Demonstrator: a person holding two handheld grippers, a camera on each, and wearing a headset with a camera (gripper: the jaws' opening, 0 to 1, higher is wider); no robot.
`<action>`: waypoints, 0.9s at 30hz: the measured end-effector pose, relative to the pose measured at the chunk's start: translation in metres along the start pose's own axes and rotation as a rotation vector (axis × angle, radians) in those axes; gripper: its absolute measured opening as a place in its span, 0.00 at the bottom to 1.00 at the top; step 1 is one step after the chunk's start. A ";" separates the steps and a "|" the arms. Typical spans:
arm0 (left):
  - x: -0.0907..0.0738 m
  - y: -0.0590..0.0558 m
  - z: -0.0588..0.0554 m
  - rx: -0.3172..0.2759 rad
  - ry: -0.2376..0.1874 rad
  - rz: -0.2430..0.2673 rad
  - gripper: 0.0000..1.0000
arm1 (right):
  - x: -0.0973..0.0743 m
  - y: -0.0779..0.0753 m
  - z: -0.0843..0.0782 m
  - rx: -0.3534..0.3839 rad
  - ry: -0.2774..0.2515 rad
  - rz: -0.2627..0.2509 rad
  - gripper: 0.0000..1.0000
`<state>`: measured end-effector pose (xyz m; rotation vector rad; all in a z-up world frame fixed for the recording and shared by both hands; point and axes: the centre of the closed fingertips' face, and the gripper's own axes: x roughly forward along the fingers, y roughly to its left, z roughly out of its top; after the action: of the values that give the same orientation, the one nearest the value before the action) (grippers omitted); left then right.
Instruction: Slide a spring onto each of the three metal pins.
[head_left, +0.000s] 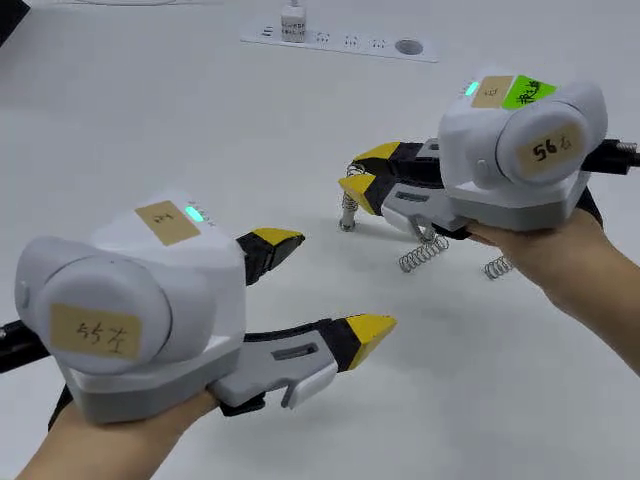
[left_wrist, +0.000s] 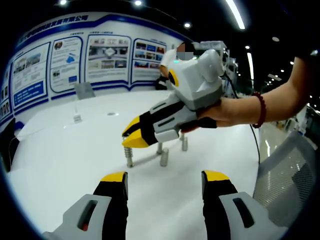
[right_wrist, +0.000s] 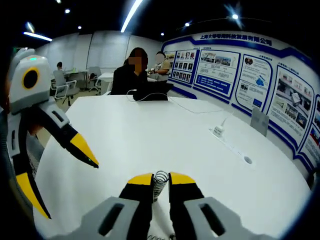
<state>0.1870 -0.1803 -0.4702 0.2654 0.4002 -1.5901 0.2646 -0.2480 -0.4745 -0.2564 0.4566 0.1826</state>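
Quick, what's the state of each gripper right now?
Left gripper: open, holding nothing.
Right gripper: fingers closed on a spring.

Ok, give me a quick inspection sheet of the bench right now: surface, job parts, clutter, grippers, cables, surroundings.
Surface: plain white table.
Job's things: three upright metal pins; a metal coil spring sits between the right jaws at the nearest pin; two loose coil springs lie by the right hand. I cannot tell if the other pins carry springs.
Clutter: white power strip with a white plug, far side.
Grippers: left gripper open, empty, above the table; right gripper shut on the spring.
Cables: black cable behind the right gripper.
Surroundings: blue-framed wall posters; seated people at the table's far end.
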 end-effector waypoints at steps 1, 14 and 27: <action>0.000 0.000 0.000 0.000 -0.001 0.000 0.61 | 0.001 0.000 -0.001 -0.003 0.005 0.000 0.12; -0.001 0.000 0.001 0.002 -0.006 0.001 0.61 | 0.010 0.004 -0.017 0.001 0.064 -0.004 0.12; -0.001 0.000 0.001 0.012 -0.004 0.006 0.60 | 0.011 0.004 -0.023 0.016 0.087 -0.007 0.13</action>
<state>0.1876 -0.1795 -0.4684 0.2725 0.3871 -1.5875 0.2637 -0.2497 -0.5001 -0.2509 0.5429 0.1611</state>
